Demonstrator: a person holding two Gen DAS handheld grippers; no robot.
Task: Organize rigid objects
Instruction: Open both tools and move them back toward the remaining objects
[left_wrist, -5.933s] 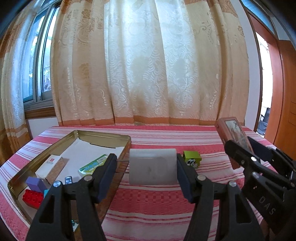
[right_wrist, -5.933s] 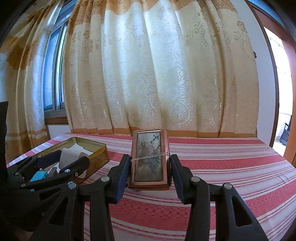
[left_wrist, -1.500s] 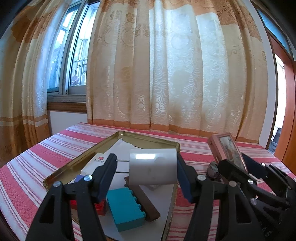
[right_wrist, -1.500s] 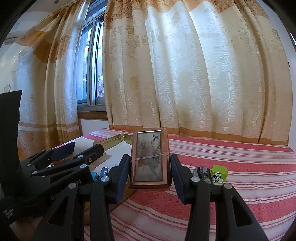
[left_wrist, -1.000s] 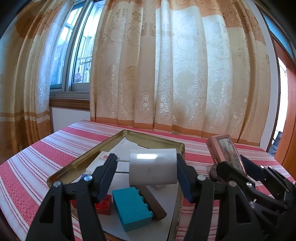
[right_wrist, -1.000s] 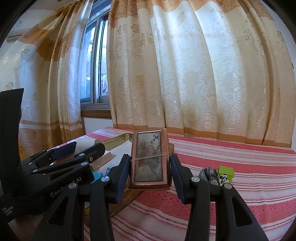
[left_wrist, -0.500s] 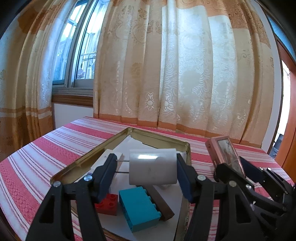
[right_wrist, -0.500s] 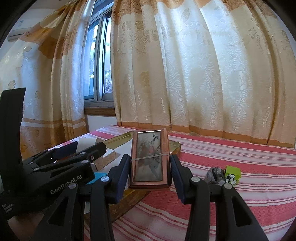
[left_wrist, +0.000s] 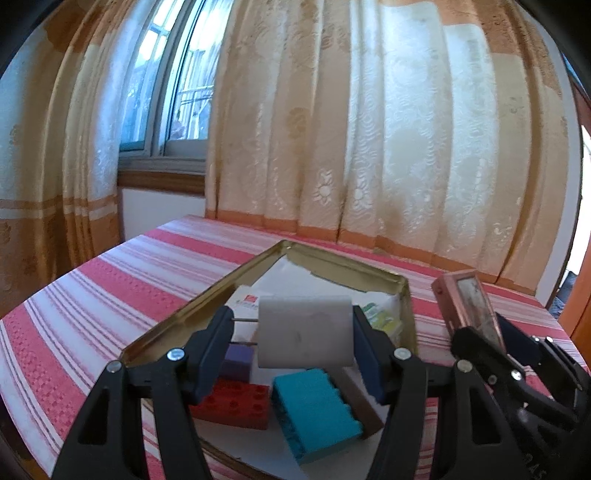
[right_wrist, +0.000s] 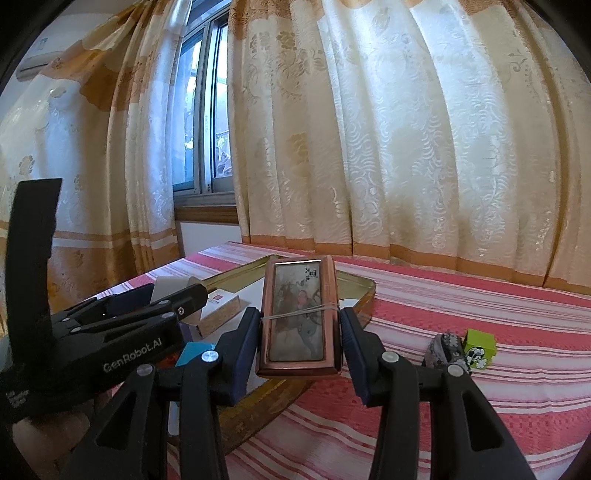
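Three toy bricks (left_wrist: 314, 410) lie in the gold tin (left_wrist: 177, 325); each hand-held gripper (left_wrist: 291, 334) grips a box.

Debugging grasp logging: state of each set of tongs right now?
Left tongs: closed on the white block, above the gold tin.
Right tongs: closed on the copper picture box.

Probably home room: patterned curtains (left_wrist: 369, 140), window (right_wrist: 201, 129), striped tablecloth (left_wrist: 147, 280).
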